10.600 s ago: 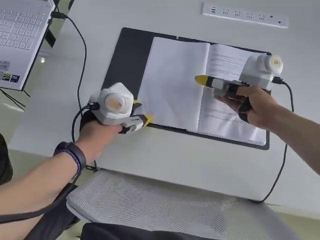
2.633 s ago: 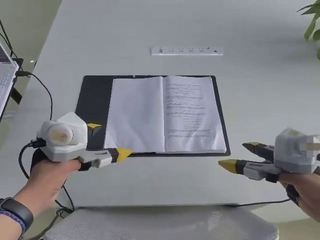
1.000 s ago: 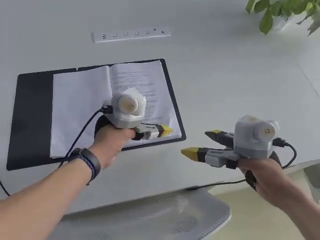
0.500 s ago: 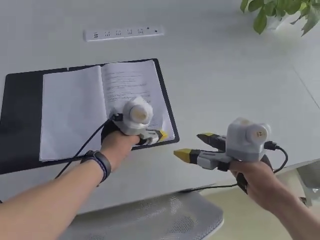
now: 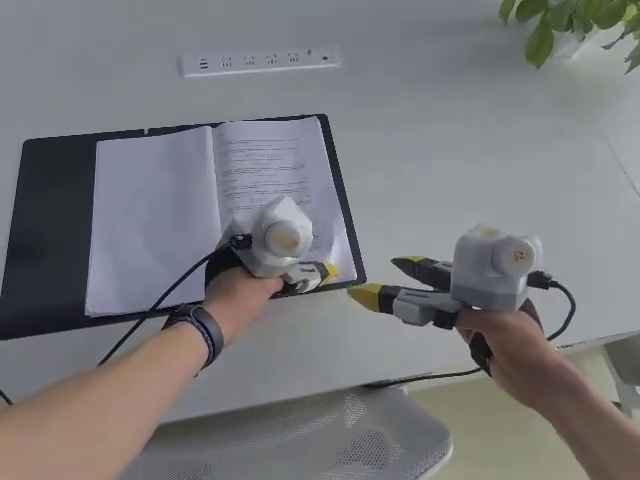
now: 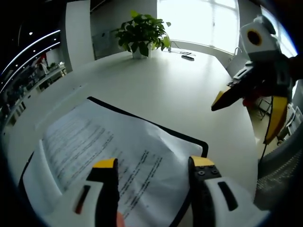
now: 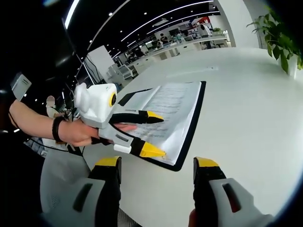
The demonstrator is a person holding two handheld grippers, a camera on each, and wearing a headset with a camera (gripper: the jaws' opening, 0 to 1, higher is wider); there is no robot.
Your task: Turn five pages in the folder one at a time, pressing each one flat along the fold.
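- Now my left gripper: jaws apart, moved over the lower corner of the right page.
- My right gripper: jaws apart, empty, drawn nearer the folder.
- Folder: open on table; next turn seems imminent.

The left hand-held gripper covers part of the printed page, whose text is illegible.

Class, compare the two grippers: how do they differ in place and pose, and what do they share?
The left gripper is over the lower right corner of the printed page in the folder. The right gripper is off the folder, over bare table. The left gripper points right, the right gripper left, tips facing. Both have jaws open.
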